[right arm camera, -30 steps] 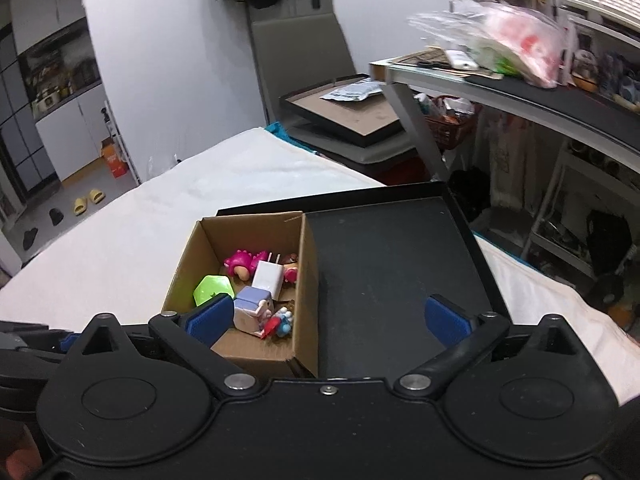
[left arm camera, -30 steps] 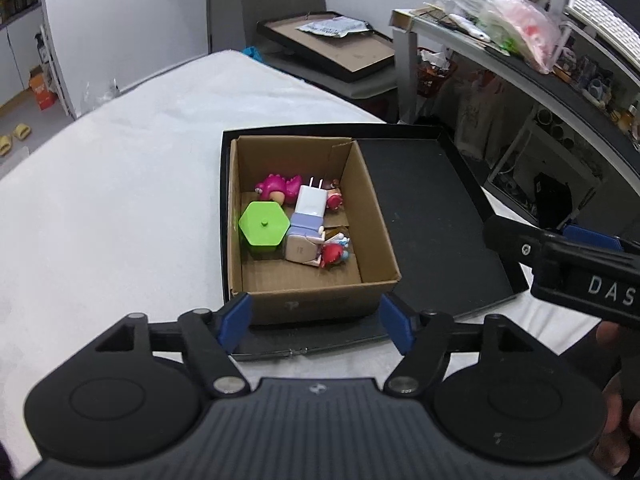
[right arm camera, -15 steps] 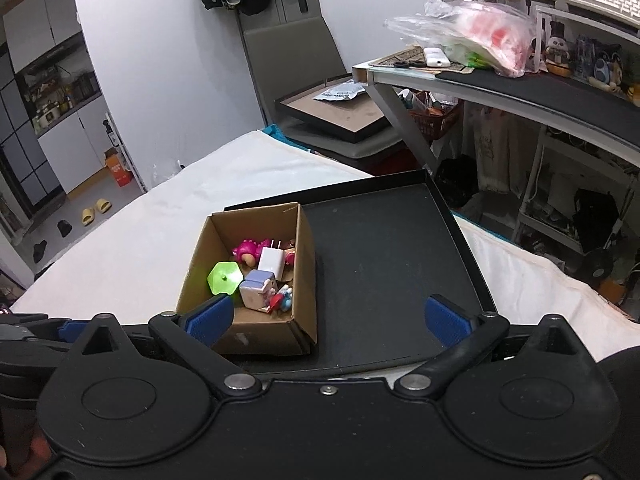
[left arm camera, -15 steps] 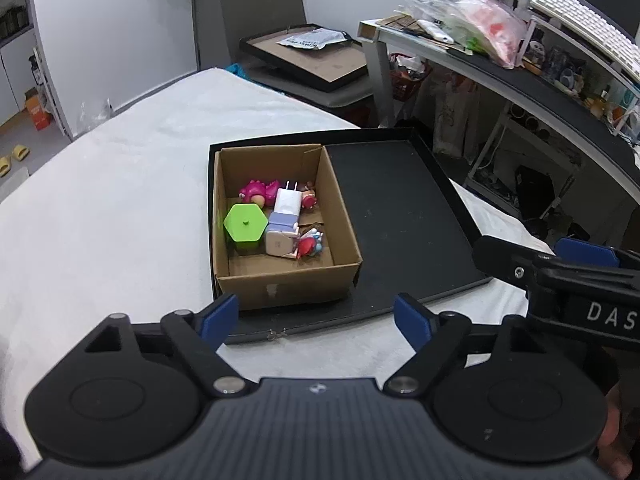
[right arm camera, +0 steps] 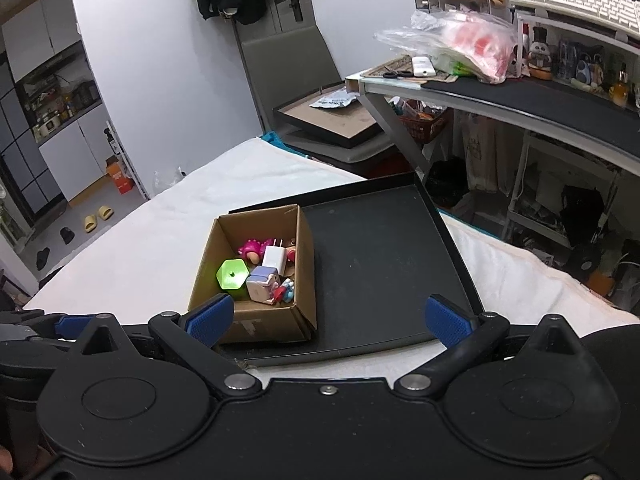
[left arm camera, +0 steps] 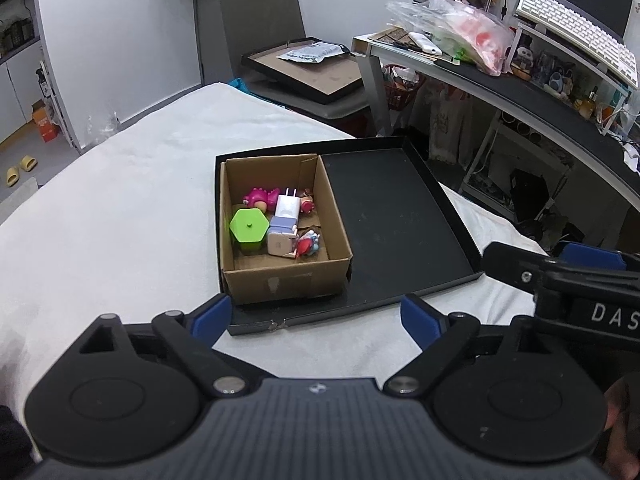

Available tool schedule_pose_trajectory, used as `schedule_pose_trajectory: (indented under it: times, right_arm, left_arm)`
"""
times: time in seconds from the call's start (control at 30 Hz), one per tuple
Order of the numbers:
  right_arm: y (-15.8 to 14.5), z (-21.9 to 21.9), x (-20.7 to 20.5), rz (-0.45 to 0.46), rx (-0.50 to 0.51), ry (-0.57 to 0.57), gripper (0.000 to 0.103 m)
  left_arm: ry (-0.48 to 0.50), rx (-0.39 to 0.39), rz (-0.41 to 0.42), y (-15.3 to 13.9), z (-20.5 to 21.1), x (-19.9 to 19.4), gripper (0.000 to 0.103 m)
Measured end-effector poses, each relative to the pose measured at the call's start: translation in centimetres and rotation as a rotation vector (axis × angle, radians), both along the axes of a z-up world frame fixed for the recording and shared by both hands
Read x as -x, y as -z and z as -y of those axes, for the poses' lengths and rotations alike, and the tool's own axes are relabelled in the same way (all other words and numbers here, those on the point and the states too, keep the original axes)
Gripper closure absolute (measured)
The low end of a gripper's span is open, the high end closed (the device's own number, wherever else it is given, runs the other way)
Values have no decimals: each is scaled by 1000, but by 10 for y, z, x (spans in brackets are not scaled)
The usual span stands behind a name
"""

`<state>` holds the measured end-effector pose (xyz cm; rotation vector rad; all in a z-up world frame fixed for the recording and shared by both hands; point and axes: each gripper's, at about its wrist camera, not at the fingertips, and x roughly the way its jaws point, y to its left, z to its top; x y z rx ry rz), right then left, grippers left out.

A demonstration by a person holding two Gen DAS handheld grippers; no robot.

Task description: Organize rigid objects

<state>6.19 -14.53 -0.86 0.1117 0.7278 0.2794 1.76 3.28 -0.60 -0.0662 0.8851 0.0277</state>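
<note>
White-covered worktop [left arm camera: 120, 216] carried black tray [left arm camera: 392, 216] | cardboard box [left arm camera: 280, 276] on tray's left half held all the small toys and chargers | left tongs [left arm camera: 316, 316] opening, empty; right tongs [right arm camera: 326, 316] spread, empty | sorting looked finished; next: withdraw.

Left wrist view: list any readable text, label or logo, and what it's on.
"DAS": white letters on the black body of the right gripper, cut off by the frame edge.
Printed white paper pouch in the far brown-bottomed black tray: print too small to read.
Pale sticker on the brown cardboard box front: blurred, unreadable.
Orange carton on the floor: too small to read.
</note>
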Motion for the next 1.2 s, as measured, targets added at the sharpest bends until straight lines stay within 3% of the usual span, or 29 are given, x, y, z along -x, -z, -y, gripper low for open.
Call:
schedule_pose_trajectory:
  times: [0.6, 1.2]
  right_arm:
    - [-20, 22, 29, 21, 27, 1, 0]
    - [-23, 30, 39, 12, 33, -3, 0]
  left_arm:
    - [-29, 19, 49, -26, 0, 28, 12]
    - [-43, 23, 52, -28, -3, 38, 11]
